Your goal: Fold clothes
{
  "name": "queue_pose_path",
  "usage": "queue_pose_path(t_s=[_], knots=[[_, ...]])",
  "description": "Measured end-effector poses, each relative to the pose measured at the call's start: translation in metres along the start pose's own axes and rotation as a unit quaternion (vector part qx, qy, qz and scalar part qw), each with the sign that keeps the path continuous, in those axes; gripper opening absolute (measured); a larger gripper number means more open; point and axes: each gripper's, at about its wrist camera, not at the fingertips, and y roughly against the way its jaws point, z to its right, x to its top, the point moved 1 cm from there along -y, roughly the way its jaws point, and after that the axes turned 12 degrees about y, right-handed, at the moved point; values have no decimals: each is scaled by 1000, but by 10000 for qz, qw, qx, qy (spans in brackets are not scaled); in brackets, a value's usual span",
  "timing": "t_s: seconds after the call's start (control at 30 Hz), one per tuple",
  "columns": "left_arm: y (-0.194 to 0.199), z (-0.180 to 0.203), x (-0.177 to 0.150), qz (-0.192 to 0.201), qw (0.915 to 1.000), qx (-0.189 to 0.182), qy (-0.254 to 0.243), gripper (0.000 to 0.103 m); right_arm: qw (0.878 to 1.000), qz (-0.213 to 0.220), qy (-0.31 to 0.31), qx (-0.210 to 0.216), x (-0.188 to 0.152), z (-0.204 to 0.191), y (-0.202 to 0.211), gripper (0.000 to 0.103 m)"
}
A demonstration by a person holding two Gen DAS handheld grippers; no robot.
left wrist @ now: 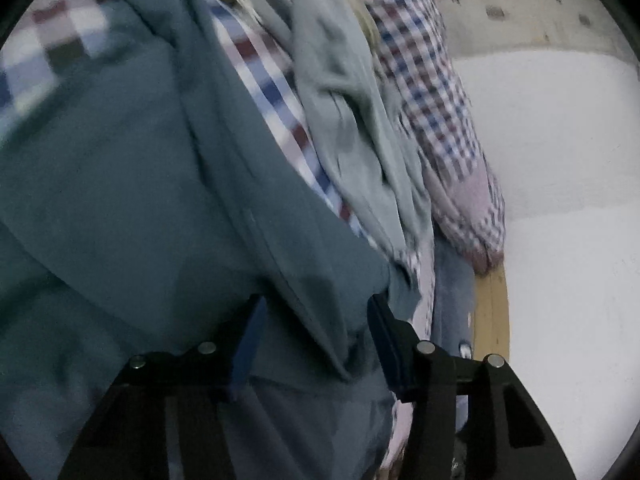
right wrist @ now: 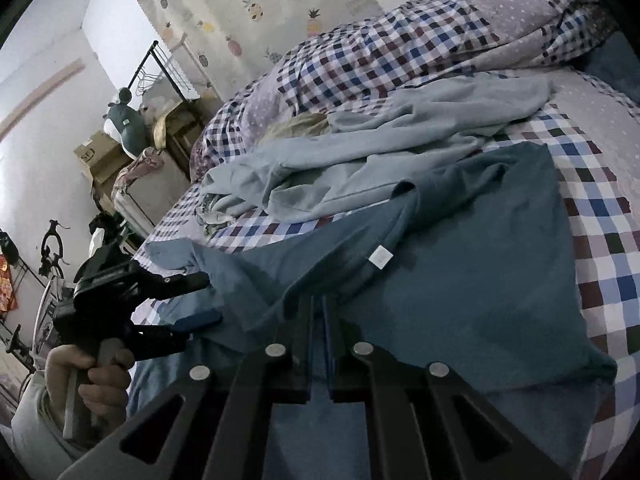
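A dark teal shirt (right wrist: 460,280) lies spread on the checked bed sheet (right wrist: 600,240), its white label (right wrist: 380,258) showing. My right gripper (right wrist: 318,304) is shut on a fold of the shirt's near edge. To its left, a hand (right wrist: 104,384) holds my left gripper (right wrist: 214,297) at the shirt's left edge, jaws apart. In the left wrist view the teal shirt (left wrist: 140,200) fills the gap of the left gripper (left wrist: 316,308), and the pads do not visibly press on it. A light grey-blue garment (right wrist: 360,160) lies crumpled behind the shirt.
A checked duvet (right wrist: 400,52) is bunched at the far side of the bed. The bed's wooden edge (left wrist: 492,312) borders pale floor (left wrist: 560,200). Cardboard boxes (right wrist: 100,156), a plush toy (right wrist: 128,124) and a clothes rack (right wrist: 160,64) stand beyond the bed's left end.
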Motion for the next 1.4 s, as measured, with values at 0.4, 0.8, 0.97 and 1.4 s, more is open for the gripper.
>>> queue_pose_path(t_s=[0.4,0.8,0.97,1.4], knots=[[-14,4,6,26,9999,74,152,56,9996,275,-29,17,0,11,22,6],[-32,91,-92,-113,9362,743,-3434,54,9992,370,-98,-106,-1,21,35,6],[-14,107,-125,703,8231,1121,-5522,54,9991,400,49,-151,1,23,45,7],[-72,77,-172,291,6855,1941,-7011,34,9986,485,-4,-221,0,39,65,10]])
